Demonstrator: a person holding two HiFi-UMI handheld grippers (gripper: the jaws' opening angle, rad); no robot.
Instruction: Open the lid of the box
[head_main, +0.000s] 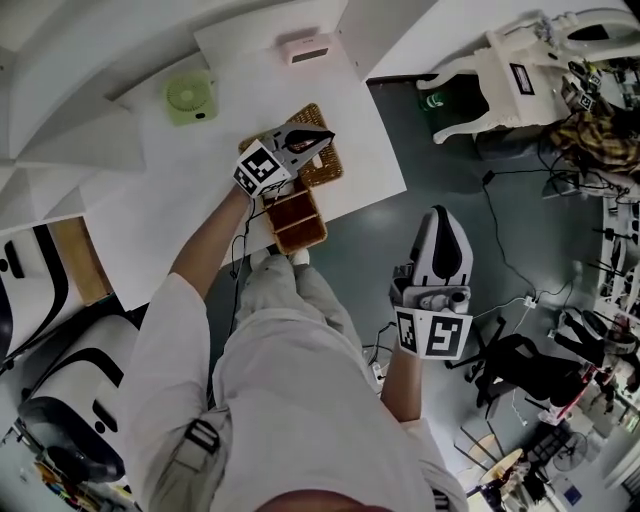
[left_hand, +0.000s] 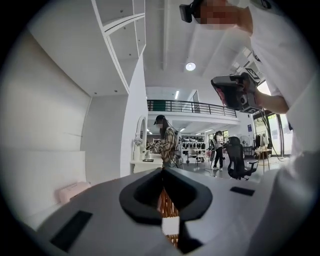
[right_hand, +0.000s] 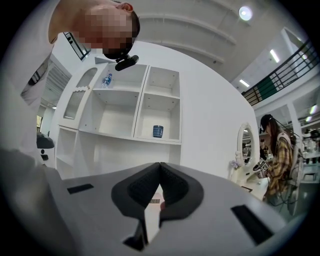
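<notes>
Left gripper (head_main: 325, 135) (left_hand: 162, 170) hovers over the woven box (head_main: 300, 225), jaws pressed together on nothing; the weave shows below them in its own view. That box sits at the near edge of the white tabletop (head_main: 170, 190). Right gripper (head_main: 438, 212) (right_hand: 160, 165), jaws also pressed together and empty, is off the tabletop, above the grey floor (head_main: 500, 190). A green fan (head_main: 188, 100) lies farther back.

Place: a lab set up in an open hall.
Fittings: staged white shelves (right_hand: 145, 107) and a mirror (right_hand: 245, 145) are seen.
Floor: cables (head_main: 498, 250) and office chairs (left_hand: 238, 161) are scattered.
Above: a railed gallery (left_hand: 192, 106) is seen.
</notes>
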